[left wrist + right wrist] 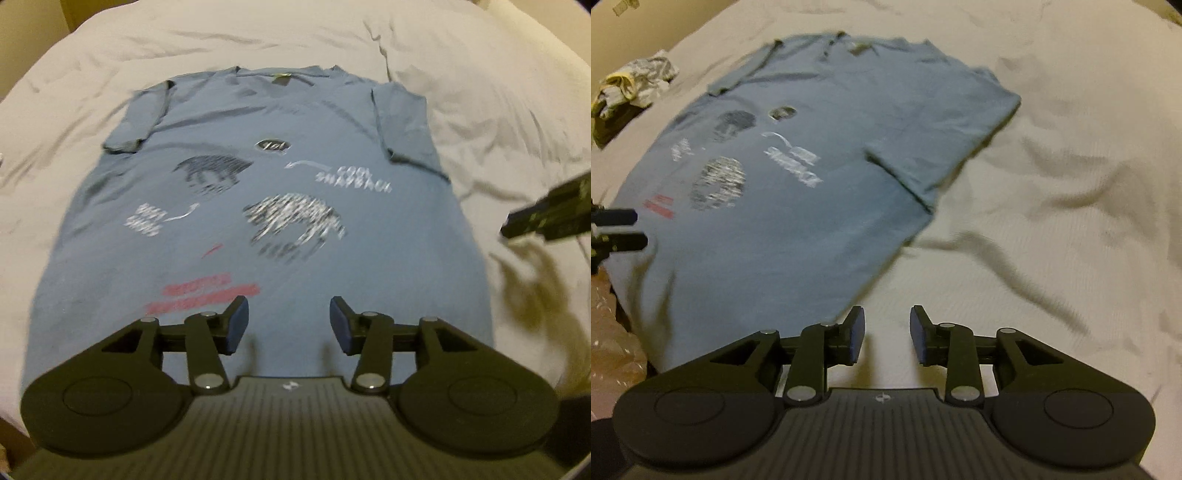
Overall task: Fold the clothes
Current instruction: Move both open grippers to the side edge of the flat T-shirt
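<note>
I see the blue T-shirt point(266, 177) lying flat, print up, on the white sheet point(480, 92). My left gripper point(289, 325) and right gripper point(883, 334) are both spread and empty.

Left black two-finger gripper point(289, 325) bottom centre of its frame, jaws apart, empty. Right black two-finger gripper point(887, 334) likewise, narrower gap.

White bed sheet point(461, 74) — blue T-shirt point(258, 229), crumpled clothes point(635, 81)
</note>
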Demonstrator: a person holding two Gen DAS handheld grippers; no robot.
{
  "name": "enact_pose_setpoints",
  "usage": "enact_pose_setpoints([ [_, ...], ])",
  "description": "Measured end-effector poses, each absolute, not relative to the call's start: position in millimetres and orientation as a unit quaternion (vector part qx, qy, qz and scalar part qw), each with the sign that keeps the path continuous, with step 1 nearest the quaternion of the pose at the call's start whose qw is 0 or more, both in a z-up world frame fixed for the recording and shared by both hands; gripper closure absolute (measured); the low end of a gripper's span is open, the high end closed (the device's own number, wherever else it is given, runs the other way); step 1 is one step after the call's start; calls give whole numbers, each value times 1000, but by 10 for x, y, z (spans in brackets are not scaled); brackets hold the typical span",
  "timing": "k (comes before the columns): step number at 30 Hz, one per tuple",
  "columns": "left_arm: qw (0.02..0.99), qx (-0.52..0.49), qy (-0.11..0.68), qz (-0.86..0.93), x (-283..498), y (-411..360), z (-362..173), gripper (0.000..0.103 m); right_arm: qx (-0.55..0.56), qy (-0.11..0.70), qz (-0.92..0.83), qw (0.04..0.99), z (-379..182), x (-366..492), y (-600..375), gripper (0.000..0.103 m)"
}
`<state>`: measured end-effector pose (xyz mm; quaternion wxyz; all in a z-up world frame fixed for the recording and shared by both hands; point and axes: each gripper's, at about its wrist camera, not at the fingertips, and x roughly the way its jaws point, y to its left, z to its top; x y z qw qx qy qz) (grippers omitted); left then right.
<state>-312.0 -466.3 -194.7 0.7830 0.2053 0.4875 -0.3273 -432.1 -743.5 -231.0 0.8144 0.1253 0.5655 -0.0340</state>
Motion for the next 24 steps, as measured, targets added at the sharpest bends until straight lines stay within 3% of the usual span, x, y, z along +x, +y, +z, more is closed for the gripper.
enact_pose_setpoints([
  [2, 779, 223, 475, -343, -3108, -4480, -1906, 50, 125, 556, -47, 820, -2206, -4339, -7280, 66],
  [4, 773, 246, 454, -368, -3068, -4291, -1889, 36, 117, 549, -68, 824, -2139, -4326, -7076, 66],
  [12, 698, 385, 325, -509, -2919, -3466, -2001, 22, 58, 528, -182, 827, -1974, -4254, -5931, 67],
  [16, 674, 442, 246, -538, -2835, -2899, -1915, 7, 57, 529, -240, 812, -1867, -4307, -5370, 57],
  [20, 660, 475, 221, -538, -2757, -2405, -1976, 6, 51, 544, -243, 802, -1847, -4350, -4879, 46],
  [24, 631, 520, 188, -545, -2880, -2134, -2127, 7, 30, 563, -228, 794, -1947, -4364, -4532, 46],
])
